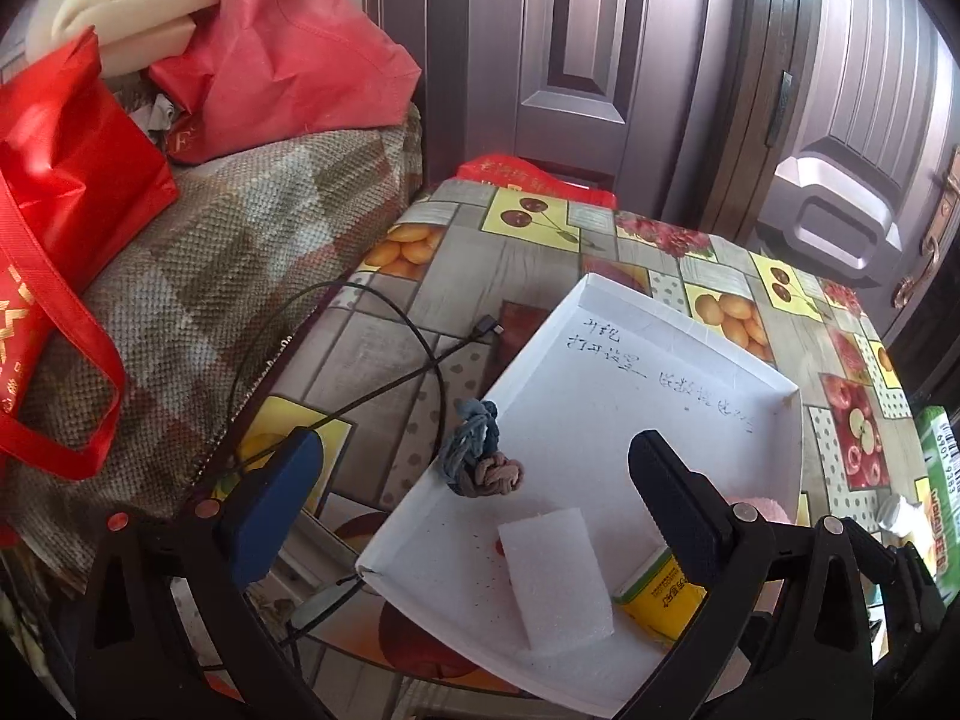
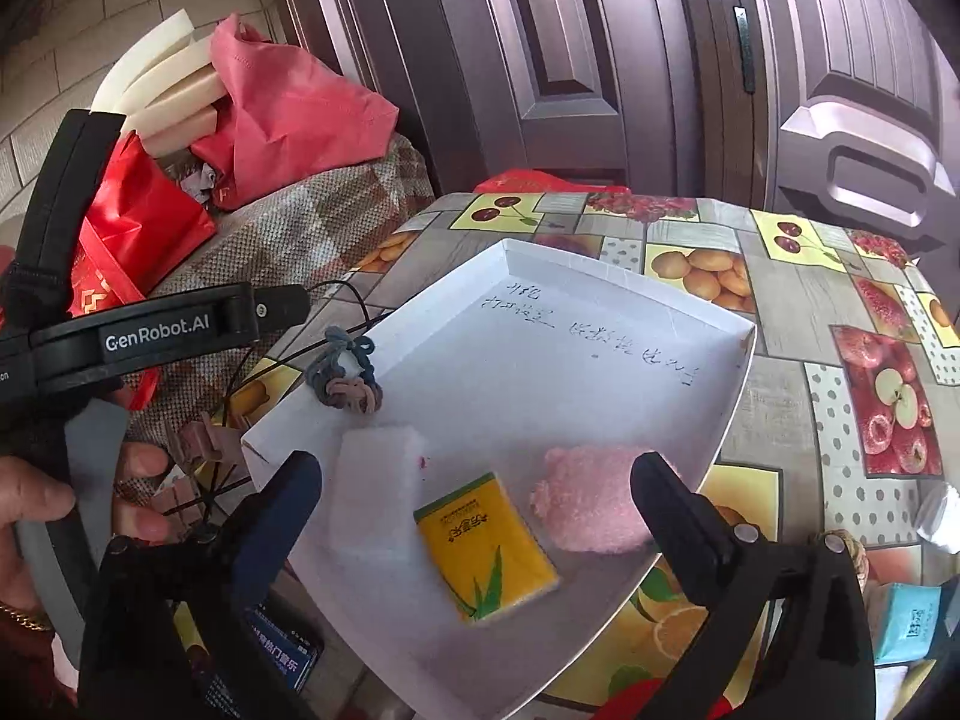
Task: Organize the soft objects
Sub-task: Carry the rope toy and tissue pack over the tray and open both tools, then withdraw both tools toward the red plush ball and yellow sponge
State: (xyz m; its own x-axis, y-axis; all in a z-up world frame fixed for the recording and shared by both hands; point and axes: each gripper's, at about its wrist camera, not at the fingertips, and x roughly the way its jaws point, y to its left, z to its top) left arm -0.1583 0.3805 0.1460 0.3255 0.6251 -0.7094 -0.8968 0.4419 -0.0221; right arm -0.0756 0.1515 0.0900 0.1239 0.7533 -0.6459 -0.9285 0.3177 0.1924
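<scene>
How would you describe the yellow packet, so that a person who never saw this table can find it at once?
On the table with the fruit-pattern cloth lies a shallow white cardboard tray with handwriting inside. At its near end three things lie in a row: a white foam block, a flat yellow tissue packet, and a fluffy pink pad. The packet is the middle one, the only printed thing, with a green leaf.

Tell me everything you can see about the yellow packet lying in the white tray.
The small yellow packet is flat and rectangular, looks like soft plastic wrap, with a green band, dark printed characters and a green leaf drawing. It lies flat and slanted on the floor of the shallow white cardboard tray, near its front edge, between the white foam block and the fluffy pink pad. Neither gripper touches it.
</scene>
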